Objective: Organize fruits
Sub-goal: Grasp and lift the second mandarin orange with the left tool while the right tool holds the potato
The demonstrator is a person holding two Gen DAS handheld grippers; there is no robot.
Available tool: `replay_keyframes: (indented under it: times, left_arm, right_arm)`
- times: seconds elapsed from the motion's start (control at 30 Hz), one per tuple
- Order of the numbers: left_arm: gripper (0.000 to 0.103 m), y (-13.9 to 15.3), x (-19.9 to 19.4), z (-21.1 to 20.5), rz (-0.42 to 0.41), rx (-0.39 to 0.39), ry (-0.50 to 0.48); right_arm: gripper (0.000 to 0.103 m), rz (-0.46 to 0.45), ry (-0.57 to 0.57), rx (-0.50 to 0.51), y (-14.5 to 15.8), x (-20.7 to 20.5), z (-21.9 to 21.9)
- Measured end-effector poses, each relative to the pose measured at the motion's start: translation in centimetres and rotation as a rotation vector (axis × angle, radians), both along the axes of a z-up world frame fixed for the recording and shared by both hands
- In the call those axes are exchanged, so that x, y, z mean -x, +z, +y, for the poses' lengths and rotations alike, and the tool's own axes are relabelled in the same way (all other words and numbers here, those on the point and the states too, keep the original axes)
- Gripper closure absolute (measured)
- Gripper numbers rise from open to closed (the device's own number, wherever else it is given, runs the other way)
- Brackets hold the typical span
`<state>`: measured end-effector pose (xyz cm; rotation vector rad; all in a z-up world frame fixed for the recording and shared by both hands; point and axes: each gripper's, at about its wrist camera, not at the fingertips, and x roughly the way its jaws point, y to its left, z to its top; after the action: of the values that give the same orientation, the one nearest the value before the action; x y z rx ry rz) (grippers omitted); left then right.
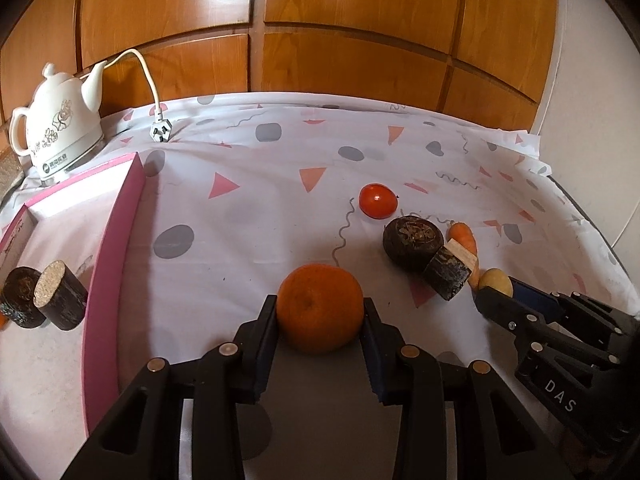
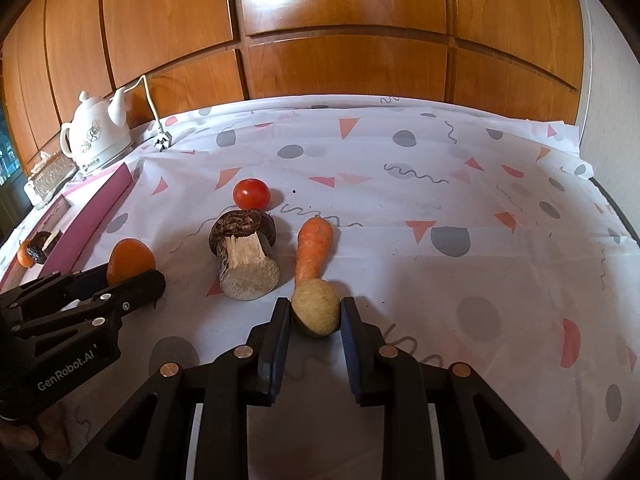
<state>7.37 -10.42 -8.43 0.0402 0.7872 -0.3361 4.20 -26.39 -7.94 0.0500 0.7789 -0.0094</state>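
1. Two claws are at work at once: the left claw [image 1: 320, 312] has its pads against both flanks of an orange [image 1: 320, 307], and the right claw [image 2: 315, 314] is clamped the same way on a small yellowish potato-like piece [image 2: 315, 307]; both pieces appear to sit on the counter [image 2: 460, 184] rather than in the air, so I'd judge each grip fresh and the lift yet to come

2. Gripping the orange across its widest part makes sense, since a round fruit would squirt out of an off-centre pinch

3. At the left edge a pink-walled tray [image 1: 114, 248] already holds two dark cut stubs [image 1: 60, 296], which suggests it is where sorted pieces go; the orange lies just beside its wall

4. Left loose on the patterned cloth are a tomato [image 1: 378, 201], a carrot [image 2: 314, 250] whose thin end touches the yellowish piece, and a dark cut log piece [image 2: 248, 268] leaning against a dark round lump [image 2: 242, 228]

5. Hard to make out: what the dark stubs and the lump are, whether either gripped piece has left the cloth, and a small orange thing [image 2: 25, 256] at the tray's far end, mostly cut off

6. A white kettle [image 1: 60, 124] stands behind the tray, out of the way
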Motion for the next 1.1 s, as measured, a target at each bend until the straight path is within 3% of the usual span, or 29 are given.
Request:
replay_keyframes:
  times: [0.57,0.83,1.1]
  left_arm:
    - [0.065,0.9,0.4,0.4,0.035,0.014,0.003]
    - [0.065,3.5,1.7,1.5,0.019,0.068,0.029]
    - [0.065,5.6,2.3,3.1,-0.005,0.074,0.08]
  right_arm:
    - [0.078,0.024,-0.018,0.035,0.6,1.6,0.3]
    - [0.078,0.045,-0.003,-0.008,1.4,2.5,0.5]
    - [0.078,0.029,0.05,-0.054,3.1,2.7,1.9]
